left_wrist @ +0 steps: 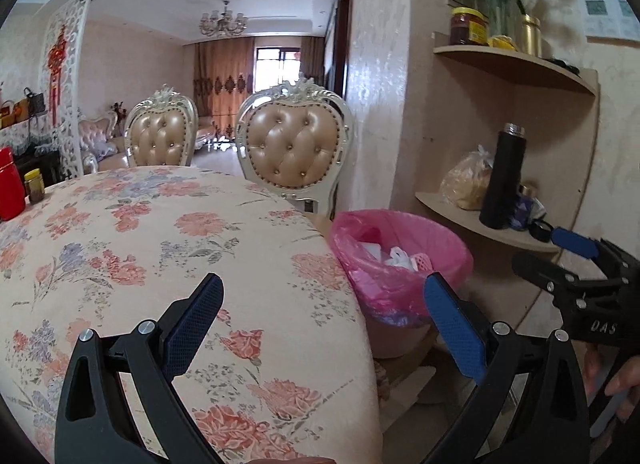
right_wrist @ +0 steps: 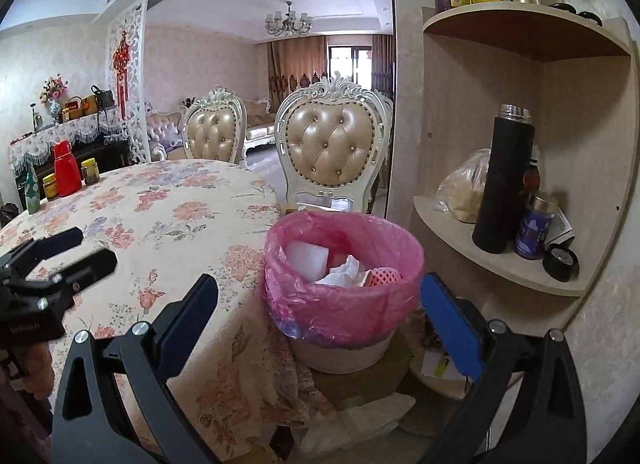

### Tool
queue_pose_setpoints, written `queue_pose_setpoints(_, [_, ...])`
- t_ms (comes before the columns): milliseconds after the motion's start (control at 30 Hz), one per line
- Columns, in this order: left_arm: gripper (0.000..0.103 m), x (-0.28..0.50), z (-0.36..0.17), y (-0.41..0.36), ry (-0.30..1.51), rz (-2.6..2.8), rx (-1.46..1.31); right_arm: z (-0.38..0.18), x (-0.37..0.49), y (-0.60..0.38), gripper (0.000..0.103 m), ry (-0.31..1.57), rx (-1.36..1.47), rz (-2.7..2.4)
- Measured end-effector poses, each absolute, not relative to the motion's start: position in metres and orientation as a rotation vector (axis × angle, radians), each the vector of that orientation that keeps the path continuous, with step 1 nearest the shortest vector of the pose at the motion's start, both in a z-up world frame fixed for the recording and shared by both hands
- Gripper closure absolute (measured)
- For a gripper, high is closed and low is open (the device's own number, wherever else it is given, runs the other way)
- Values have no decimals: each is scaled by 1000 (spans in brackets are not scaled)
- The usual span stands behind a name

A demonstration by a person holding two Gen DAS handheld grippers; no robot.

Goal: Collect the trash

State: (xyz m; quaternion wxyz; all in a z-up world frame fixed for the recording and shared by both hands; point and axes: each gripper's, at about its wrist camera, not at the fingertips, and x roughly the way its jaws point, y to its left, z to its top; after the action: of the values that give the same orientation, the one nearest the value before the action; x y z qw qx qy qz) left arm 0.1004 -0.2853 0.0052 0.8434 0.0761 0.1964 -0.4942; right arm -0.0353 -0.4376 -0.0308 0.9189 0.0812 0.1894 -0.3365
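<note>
Left wrist view: both tongs spread wide, nothing held.

Left gripper (left_wrist: 324, 304) hovers over the near right edge of the floral table (left_wrist: 160, 232); right gripper (right_wrist: 318, 304) hangs over the table's right edge, just near of the bin. Trash bin (right_wrist: 340, 348), lined with a pink bag (right_wrist: 332, 304), stands right of the table beside the corner shelf (right_wrist: 500, 264). White crumpled paper (right_wrist: 344, 268) and a pink net piece (right_wrist: 384, 276) lie inside it.
</note>
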Motion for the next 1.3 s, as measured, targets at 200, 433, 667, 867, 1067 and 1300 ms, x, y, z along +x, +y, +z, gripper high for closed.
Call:
queue_pose_setpoints(200, [7, 103, 3, -283, 424, -1039, 146, -30, -35, -436, 5, 387, 164, -687])
queue_pose_setpoints(433, [7, 105, 3, -282, 416, -1028, 144, -28, -34, -432, 5, 378, 162, -673])
queue_pose_setpoints(667, [7, 105, 3, -281, 403, -1023, 150, -29, -32, -430, 5, 382, 155, -670])
queue_pose_setpoints(867, [7, 104, 3, -281, 396, -1016, 153, -31, -32, -431, 5, 384, 159, -676])
queue_pose_setpoints(1067, [7, 104, 3, -282, 391, -1011, 157, -32, -32, -430, 5, 386, 161, -676])
queue_pose_setpoints(1300, [7, 105, 3, -281, 389, -1010, 159, -35, -32, -431, 5, 389, 163, -677])
